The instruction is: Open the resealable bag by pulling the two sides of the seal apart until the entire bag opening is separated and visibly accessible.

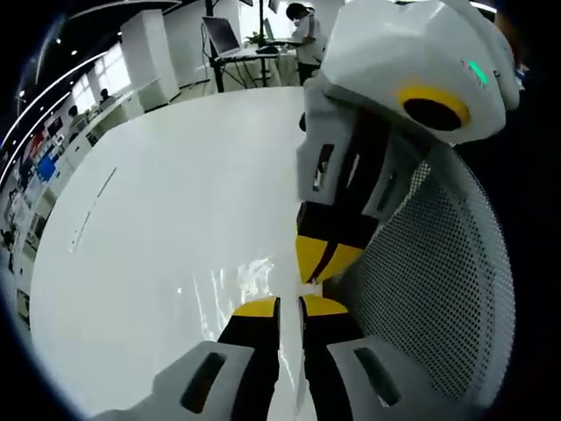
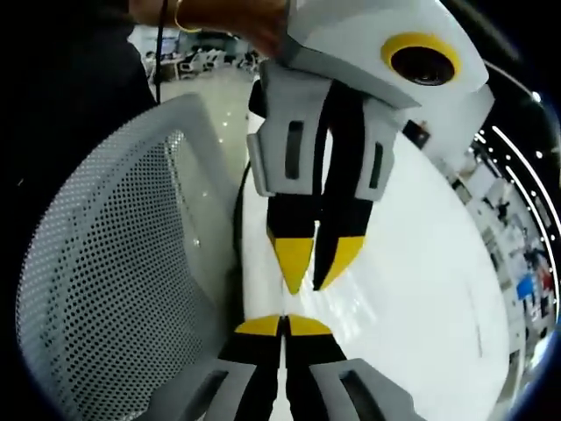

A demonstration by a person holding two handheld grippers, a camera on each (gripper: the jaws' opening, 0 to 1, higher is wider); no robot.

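Facing tip to tip over the white table (image 1: 158,228), beside a mesh chair (image 2: 105,289). Left gripper (image 1: 289,307) and right gripper (image 2: 282,326) both pinched closed, seemingly gripping the clear bag (image 1: 250,281) between them; seal line too faint to confirm.

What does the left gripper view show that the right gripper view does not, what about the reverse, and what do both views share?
Left gripper view: a dark desk carrying an open laptop, with a person standing beside it, beyond the table.
Right gripper view: a person's hand with a gold bangle, at the top of the facing gripper.
Both: the glossy white table, the white perforated chair back, and the yellow-tipped left gripper and right gripper meeting tip to tip.
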